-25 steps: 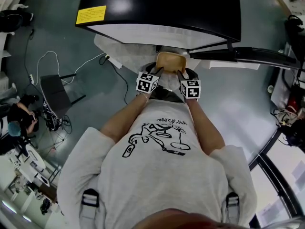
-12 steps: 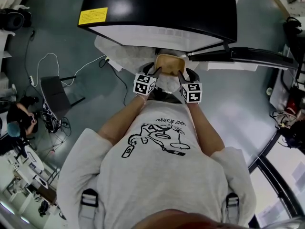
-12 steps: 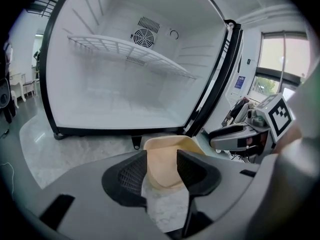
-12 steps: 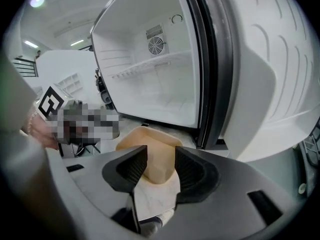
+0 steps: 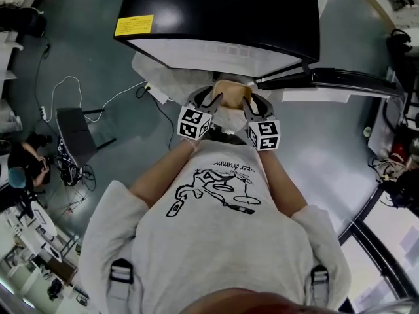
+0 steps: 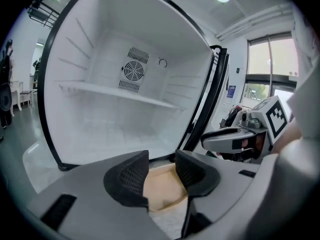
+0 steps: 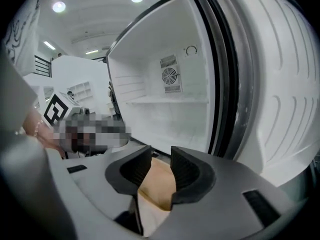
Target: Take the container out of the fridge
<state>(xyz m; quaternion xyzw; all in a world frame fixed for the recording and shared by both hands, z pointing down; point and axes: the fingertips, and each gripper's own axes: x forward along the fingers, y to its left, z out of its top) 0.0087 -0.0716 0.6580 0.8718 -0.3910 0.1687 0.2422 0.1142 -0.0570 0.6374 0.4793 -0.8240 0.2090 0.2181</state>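
- The container (image 5: 230, 90), a tan open tub, is held in the air just in front of the fridge (image 5: 216, 5) opening, close to the person's chest (image 5: 216, 195).
- Its open mouth faces up. The grippers take it on opposite sides, one at its left wall and one at its right. Which side is longer I cannot tell, since the grippers cover part of it.
- The left gripper (image 5: 209, 99) has just been closing its jaws. They are clenched on the tub's left wall, which fills the gap between the pads in the left gripper view.
- The right gripper (image 5: 249, 103) has also just been closing, and it clamps the tub's right wall in the same way.
- Only the head view shows the fridge's black top with its yellow label (image 5: 134, 25) and the door (image 5: 327, 78) swung open to the right.
- Only the gripper views show the white inside of the fridge. They show a shelf (image 6: 115, 93) across it and a round fan vent (image 6: 133, 72) in the back wall.
- The right gripper view also shows the door's ribbed inner liner (image 7: 280, 84) close on that gripper's right.
- The door edge stands just beside the right gripper. On the left the grey floor (image 5: 98, 64) lies open, with a white cable (image 5: 72, 82) well apart.
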